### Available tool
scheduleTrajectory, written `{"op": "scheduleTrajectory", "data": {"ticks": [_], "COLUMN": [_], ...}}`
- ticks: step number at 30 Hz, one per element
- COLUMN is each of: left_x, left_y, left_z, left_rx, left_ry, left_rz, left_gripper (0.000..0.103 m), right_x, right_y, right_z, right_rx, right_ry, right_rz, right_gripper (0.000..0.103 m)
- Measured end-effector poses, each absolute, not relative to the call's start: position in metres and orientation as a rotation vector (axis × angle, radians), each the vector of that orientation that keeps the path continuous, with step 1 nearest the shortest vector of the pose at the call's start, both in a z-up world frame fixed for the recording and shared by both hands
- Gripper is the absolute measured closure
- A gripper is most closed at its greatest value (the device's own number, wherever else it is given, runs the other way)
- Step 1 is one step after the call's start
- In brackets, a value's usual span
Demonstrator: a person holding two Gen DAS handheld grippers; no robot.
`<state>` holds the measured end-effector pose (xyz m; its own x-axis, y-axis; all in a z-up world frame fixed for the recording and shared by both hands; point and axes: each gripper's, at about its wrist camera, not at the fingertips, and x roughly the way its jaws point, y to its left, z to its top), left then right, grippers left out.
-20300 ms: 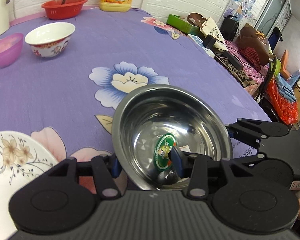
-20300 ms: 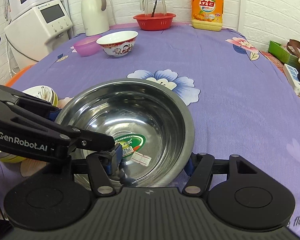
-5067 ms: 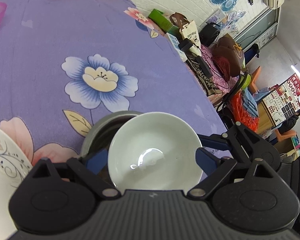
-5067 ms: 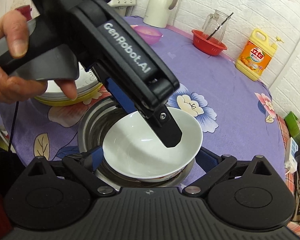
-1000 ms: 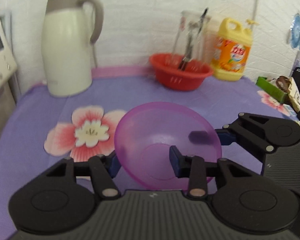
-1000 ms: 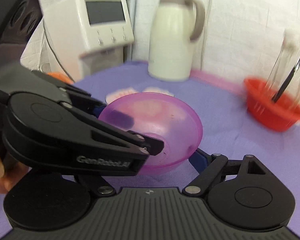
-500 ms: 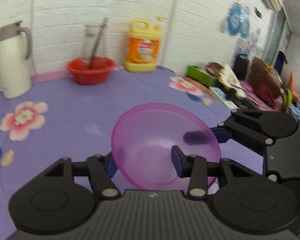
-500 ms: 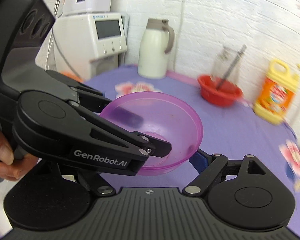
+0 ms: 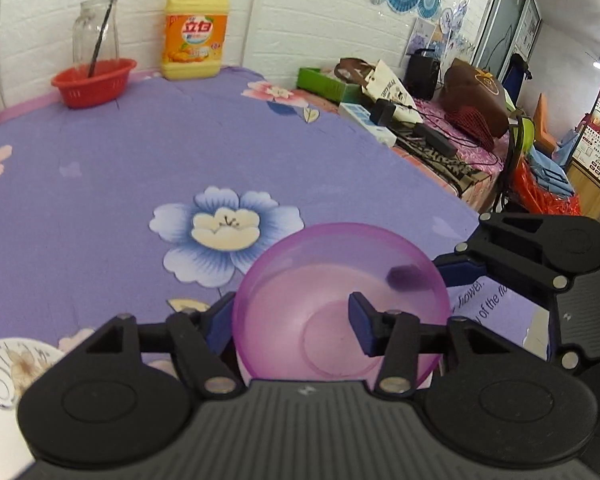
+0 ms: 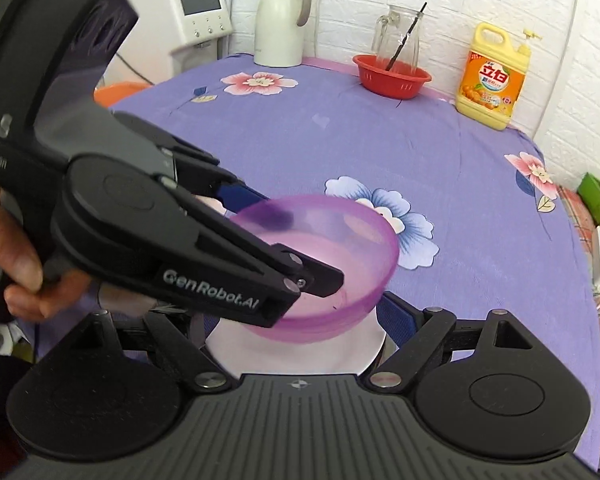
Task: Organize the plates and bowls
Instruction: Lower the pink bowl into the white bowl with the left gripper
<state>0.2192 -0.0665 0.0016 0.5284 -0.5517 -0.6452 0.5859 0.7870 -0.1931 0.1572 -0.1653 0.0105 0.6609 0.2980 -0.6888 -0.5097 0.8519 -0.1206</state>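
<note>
1. The left gripper (image 9: 288, 320) has its fingers on the near left rim of the purple bowl (image 9: 340, 280), one inside and one outside. They are just starting to part, though the pads still look to be on the wall.
2. The right gripper (image 10: 300, 320) reaches around the bowl. Its right finger lies against the bowl's right side and its left finger is hidden behind the other tool, so I cannot tell how firmly it holds.
3. A second ago the bowl hung at the far end of the desk (image 9: 140, 140), close to the kettle (image 10: 280, 20) and the red basket (image 10: 392, 76). Now it sits tilted at the near edge, directly above the white bowl (image 10: 300, 354). Whether it already rests in that bowl is not clear.
4. The flowered plate (image 9: 4, 368) lies just to the near left.
5. Judgement: the carry is finished and the release is beginning. Once the purple bowl settles level inside the white one, the bowl stack looks complete.
</note>
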Motion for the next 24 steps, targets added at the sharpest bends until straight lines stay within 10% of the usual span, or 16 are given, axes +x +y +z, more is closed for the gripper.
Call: {"op": "scheduleTrajectory", "data": {"ticks": [8,24], "left_x": [0.214,0.21], "left_y": [-0.044,-0.035], "left_z": [0.014,-0.005], "left_rx": [-0.012,-0.111], "left_ry": [0.697,0.748], "left_rz": [-0.619,-0.508], "left_gripper": [0.028,0.028], "right_x": [0.143,0.142], "right_y": [-0.187,-0.216], "right_z": [0.01,-0.023], "right_rx": [-0.288,0.099], "right_ry": [0.722,0.619], "right_rz": [0.438,0.205], "right_gripper": [0.0,0.0]}}
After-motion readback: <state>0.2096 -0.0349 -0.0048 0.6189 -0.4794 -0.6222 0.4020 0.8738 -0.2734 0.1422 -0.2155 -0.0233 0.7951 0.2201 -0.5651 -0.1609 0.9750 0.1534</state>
